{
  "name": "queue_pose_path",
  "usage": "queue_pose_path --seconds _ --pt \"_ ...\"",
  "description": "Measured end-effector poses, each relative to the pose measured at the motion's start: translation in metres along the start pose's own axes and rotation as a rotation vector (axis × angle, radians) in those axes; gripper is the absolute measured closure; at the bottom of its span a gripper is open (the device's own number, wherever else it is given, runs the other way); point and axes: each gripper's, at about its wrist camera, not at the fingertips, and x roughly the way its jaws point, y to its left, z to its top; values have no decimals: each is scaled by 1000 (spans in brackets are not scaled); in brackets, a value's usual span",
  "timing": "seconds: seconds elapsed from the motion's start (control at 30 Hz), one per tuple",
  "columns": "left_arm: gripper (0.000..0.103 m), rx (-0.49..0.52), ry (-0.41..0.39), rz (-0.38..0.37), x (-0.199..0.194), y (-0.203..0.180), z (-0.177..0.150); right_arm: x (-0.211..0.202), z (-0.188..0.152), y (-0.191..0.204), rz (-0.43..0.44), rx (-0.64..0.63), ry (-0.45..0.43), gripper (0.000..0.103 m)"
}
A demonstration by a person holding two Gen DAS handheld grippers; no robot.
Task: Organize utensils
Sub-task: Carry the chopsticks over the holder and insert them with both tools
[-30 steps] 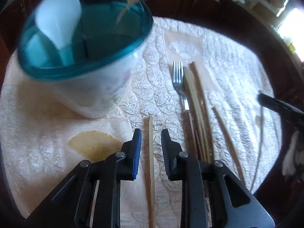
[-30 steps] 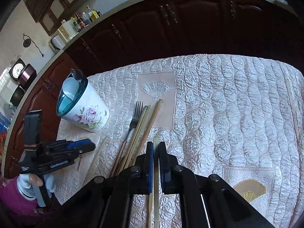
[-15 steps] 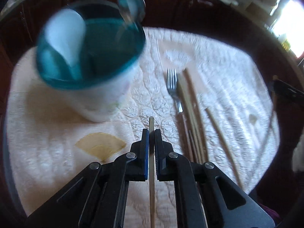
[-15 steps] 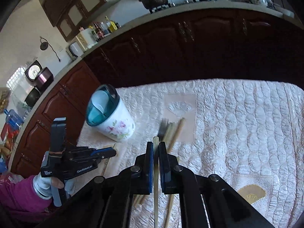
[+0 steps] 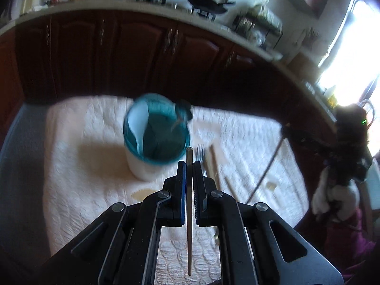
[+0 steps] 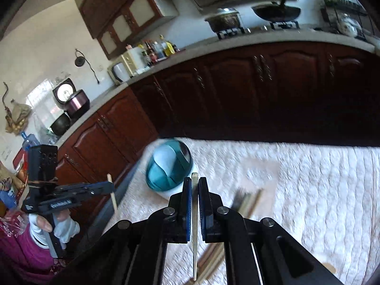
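Both tongs, left [image 5: 187,166] and right [image 6: 194,181], each clamped tight on one wooden chopstick [image 5: 189,213] [image 6: 194,225].

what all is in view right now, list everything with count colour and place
holder cup: one, white with teal rim, upright on the cloth
chopstick: one, pale wood, clamped in the left claw
second chopstick: one, pale wood, clamped in the right claw
loose chopsticks: several, tan, lying on the cloth by the fork, blurred
fork: one, silver, flat on the cloth right of the cup
tablecloth: one, cream quilted, covering the table
left claw: one, black, shut
right claw: one, black, shut
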Motion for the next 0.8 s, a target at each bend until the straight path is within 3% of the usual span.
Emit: queue_pose_path --seconds 0.17,0.33,0.53,0.8 --pt "99 1 -121 10 -32 -2 40 4 35 20 18 -34 -59 98" --pt "99 24 -254 105 -47 -1 81 14 72 45 7 -74 -122 98" --pt "99 34 -326 204 -24 8 117 35 109 68 -2 -123 -167 98" --pt "99 44 -371 291 14 29 133 79 133 73 -14 -139 -200 98"
